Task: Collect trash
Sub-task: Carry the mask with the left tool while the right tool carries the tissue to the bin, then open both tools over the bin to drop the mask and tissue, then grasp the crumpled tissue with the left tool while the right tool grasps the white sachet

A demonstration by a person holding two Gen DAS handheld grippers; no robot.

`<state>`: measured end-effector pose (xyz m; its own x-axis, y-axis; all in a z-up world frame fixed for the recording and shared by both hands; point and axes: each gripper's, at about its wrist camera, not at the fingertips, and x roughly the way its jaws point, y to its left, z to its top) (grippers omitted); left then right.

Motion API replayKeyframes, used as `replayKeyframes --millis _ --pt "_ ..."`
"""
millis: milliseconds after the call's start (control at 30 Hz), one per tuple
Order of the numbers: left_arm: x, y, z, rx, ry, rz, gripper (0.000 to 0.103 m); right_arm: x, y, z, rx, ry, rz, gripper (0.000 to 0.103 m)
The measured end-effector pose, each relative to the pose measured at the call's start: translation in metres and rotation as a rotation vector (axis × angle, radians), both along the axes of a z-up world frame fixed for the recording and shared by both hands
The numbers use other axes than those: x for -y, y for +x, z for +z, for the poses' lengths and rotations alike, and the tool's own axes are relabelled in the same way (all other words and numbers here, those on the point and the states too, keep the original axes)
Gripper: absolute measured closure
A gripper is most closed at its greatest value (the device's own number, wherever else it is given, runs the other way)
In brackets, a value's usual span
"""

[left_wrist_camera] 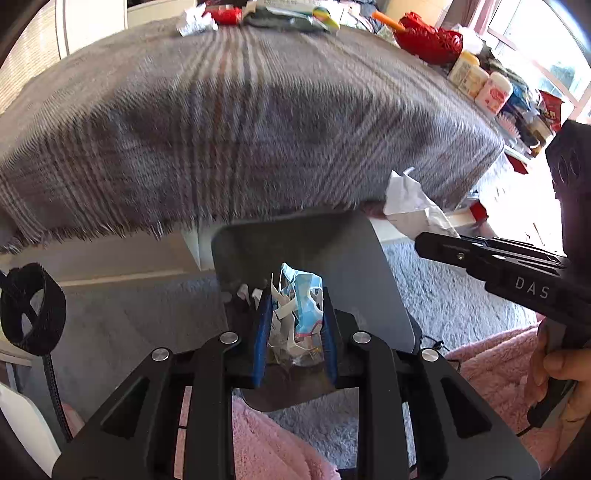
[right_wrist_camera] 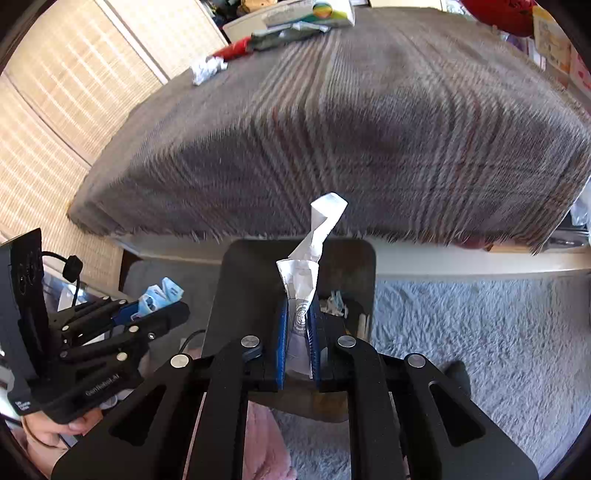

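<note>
My left gripper (left_wrist_camera: pixel 295 325) is shut on a crumpled blue and white wrapper (left_wrist_camera: pixel 301 304) and holds it over the open dark bin (left_wrist_camera: pixel 325 236) on the floor. My right gripper (right_wrist_camera: pixel 299 332) is shut on a twisted white paper (right_wrist_camera: pixel 314 240), held above the same bin (right_wrist_camera: pixel 240 266). The right gripper with its paper (left_wrist_camera: pixel 410 203) shows at the right of the left wrist view. The left gripper with the blue wrapper (right_wrist_camera: pixel 162 293) shows at the left of the right wrist view. Small scraps (right_wrist_camera: pixel 336 304) lie inside the bin.
A bed with a grey plaid blanket (left_wrist_camera: pixel 240 122) stands just behind the bin. At its far edge lie a crumpled white paper (left_wrist_camera: pixel 195 20), a red wrapper (left_wrist_camera: pixel 225 14) and packets. Bottles (left_wrist_camera: pixel 480 81) and clutter line the right side. Pale shaggy carpet (right_wrist_camera: pixel 480 332) covers the floor.
</note>
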<state>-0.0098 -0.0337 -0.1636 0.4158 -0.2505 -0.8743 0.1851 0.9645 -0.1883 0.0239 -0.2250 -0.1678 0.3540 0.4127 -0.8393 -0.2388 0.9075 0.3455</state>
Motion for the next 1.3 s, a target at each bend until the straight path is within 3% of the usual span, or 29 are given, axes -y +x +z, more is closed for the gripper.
replayKeyframes --millis 267,600,833,967,1067,1267,1300 --pt "0.005 -0.001 -0.038 -0.091 0.006 -0.009 0.080 -0.012 -0.001 -0.025 -0.050 -0.046 0.013 0.091" --pt "0.004 0.007 -0.053 -0.129 -0.002 -0.005 0.076 -0.014 0.002 -0.033 -0.079 -0.028 0.007 0.088" --pt "0.004 0.011 -0.055 -0.136 -0.002 0.000 0.061 -0.004 0.005 -0.037 -0.095 -0.022 -0.039 0.084" --pt "0.005 0.010 -0.055 -0.133 -0.004 -0.004 0.050 -0.005 0.004 -0.035 -0.083 -0.023 -0.042 0.048" --pt "0.005 0.008 -0.051 -0.121 0.006 -0.007 0.040 -0.005 0.004 -0.033 -0.074 -0.035 -0.050 0.043" --pt "-0.003 0.003 -0.036 -0.089 0.031 0.010 0.013 0.002 0.004 -0.029 -0.057 -0.054 -0.087 0.005" --pt "-0.005 0.002 -0.034 -0.086 0.034 0.007 0.009 0.002 0.004 -0.029 -0.057 -0.044 -0.086 0.004"
